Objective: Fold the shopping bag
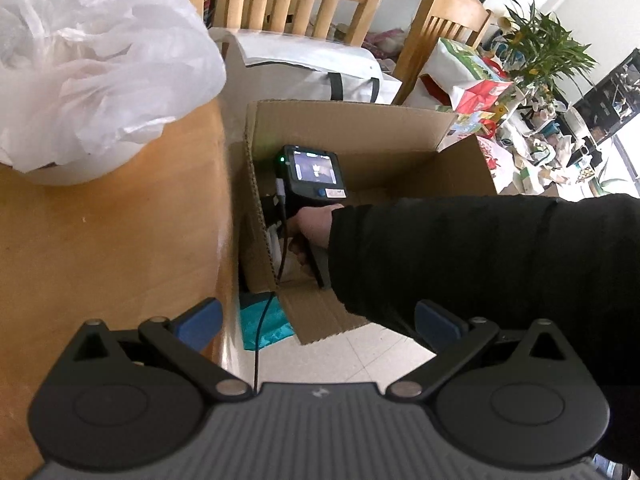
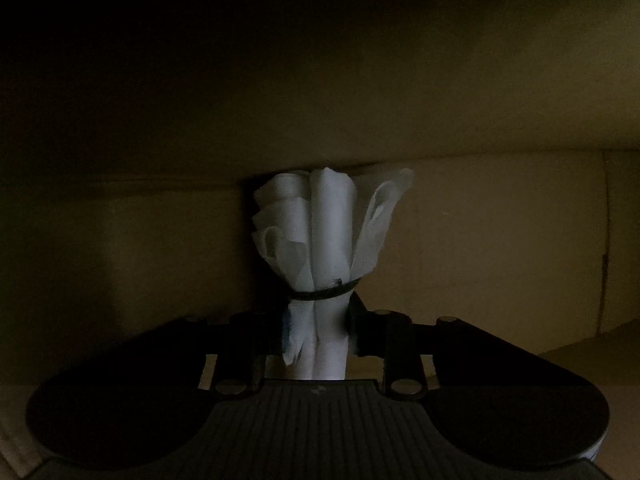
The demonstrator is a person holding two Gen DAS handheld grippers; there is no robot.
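Deep inside box [image 2: 480, 220], bag roll [image 2: 324, 240] against wall

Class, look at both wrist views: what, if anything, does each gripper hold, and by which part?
The right gripper holds the rolled white bag by its end below the black band. The left gripper holds nothing.

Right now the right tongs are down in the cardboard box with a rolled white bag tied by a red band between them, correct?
Not quite: the band is black, as the right wrist view shows. Otherwise yes: the right tongs are in the box with the rolled white bag between them.
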